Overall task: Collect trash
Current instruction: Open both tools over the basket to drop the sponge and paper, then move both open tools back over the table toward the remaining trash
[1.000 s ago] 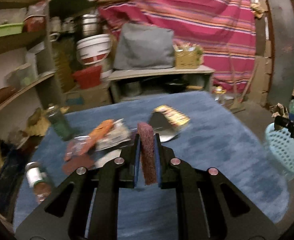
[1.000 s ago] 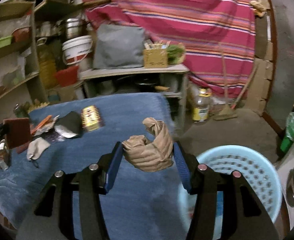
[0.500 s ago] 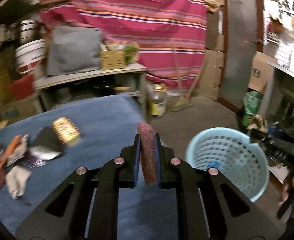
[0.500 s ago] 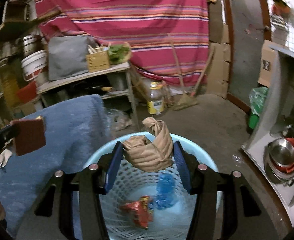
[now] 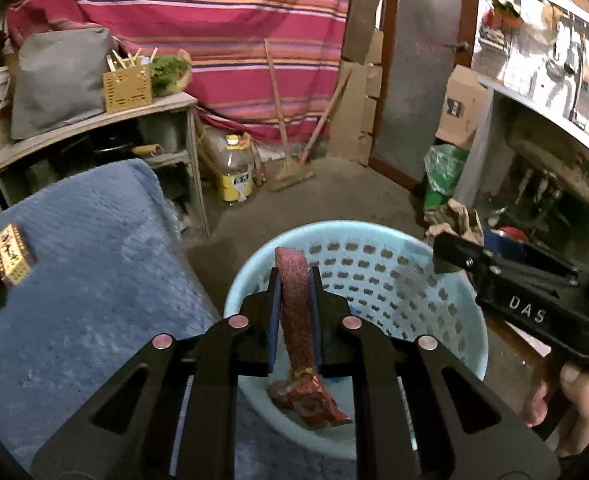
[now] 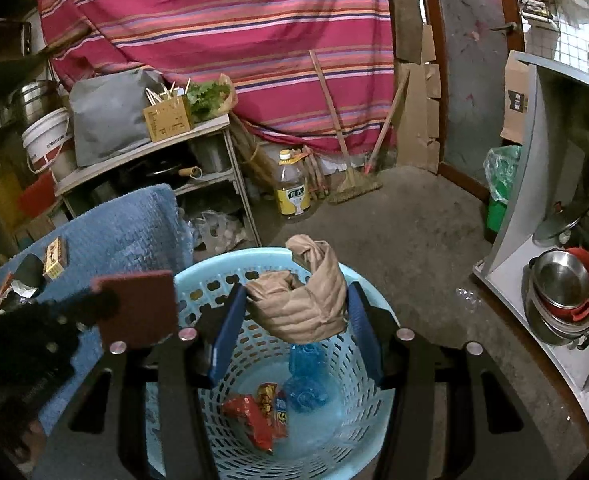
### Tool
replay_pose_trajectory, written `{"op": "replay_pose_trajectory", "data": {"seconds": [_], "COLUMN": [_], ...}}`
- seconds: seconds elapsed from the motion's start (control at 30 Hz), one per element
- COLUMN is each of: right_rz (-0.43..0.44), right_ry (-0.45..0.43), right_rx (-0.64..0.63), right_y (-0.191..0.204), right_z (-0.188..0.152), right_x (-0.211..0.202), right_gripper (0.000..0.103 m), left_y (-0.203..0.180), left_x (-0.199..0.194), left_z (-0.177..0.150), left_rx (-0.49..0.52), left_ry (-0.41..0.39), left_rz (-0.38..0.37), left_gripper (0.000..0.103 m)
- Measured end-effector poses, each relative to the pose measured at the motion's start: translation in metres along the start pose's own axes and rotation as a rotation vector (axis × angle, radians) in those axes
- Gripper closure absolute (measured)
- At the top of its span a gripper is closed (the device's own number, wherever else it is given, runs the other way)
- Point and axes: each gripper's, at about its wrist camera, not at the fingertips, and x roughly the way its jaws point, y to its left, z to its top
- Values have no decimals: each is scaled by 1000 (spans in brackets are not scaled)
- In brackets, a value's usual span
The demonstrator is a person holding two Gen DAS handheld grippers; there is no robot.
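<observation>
Left tool (image 5: 294,280): I had it clamped on the pad (image 5: 294,300), edge-on, above the basket (image 5: 394,280)
Right tool (image 6: 294,320): I had it pinching the bag (image 6: 302,300) over the basket's mouth
Pad: looked thin, rough, light and springy; I judged an edge grip right
Bag: crumpled paper, soft and light; I judged its bunched middle the best hold
Basket: wrappers (image 6: 262,412) and blue plastic (image 6: 306,384) lay inside
Surface (image 5: 86,280): a box (image 5: 12,254) was left
</observation>
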Motion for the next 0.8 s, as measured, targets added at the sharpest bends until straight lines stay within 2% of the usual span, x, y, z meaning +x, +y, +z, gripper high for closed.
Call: {"op": "replay_pose_trajectory", "data": {"seconds": [0.1, 0.17, 0.23, 0.37, 0.43, 0.47, 0.53, 0.67, 0.8], "right_rz": [-2, 0, 2, 9, 15, 18, 25, 38, 46], "right_ry": [18, 30, 35, 40, 43, 43, 44, 49, 58], "right_rx": [-4, -11, -17, -21, -25, -27, -35, -37, -25], "right_y": [1, 4, 7, 15, 20, 21, 27, 37, 43], "right_z": [-1, -3, -3, -2, -3, -3, -4, -6, -8], "right_x": [5, 9, 10, 11, 12, 12, 12, 15, 19], "right_gripper": [51, 51, 51, 51, 51, 51, 51, 50, 47], "left_y": [-1, 5, 13, 28, 38, 45, 58, 85, 115], "left_x": [7, 5, 0, -16, -28, -37, -52, -83, -107], "left_z": [-5, -6, -5, -1, 0, 0, 1, -1, -6], "left_rx": [8, 1, -17, -36, -53, -68, -90, -110, -129], "left_ry": [11, 13, 7, -21, -47, -66, -96, -145, -152], "left_rz": [26, 36, 50, 80, 105, 123, 163, 260, 327], "left_gripper": [90, 81, 61, 48, 33, 29, 11, 5, 6]}}
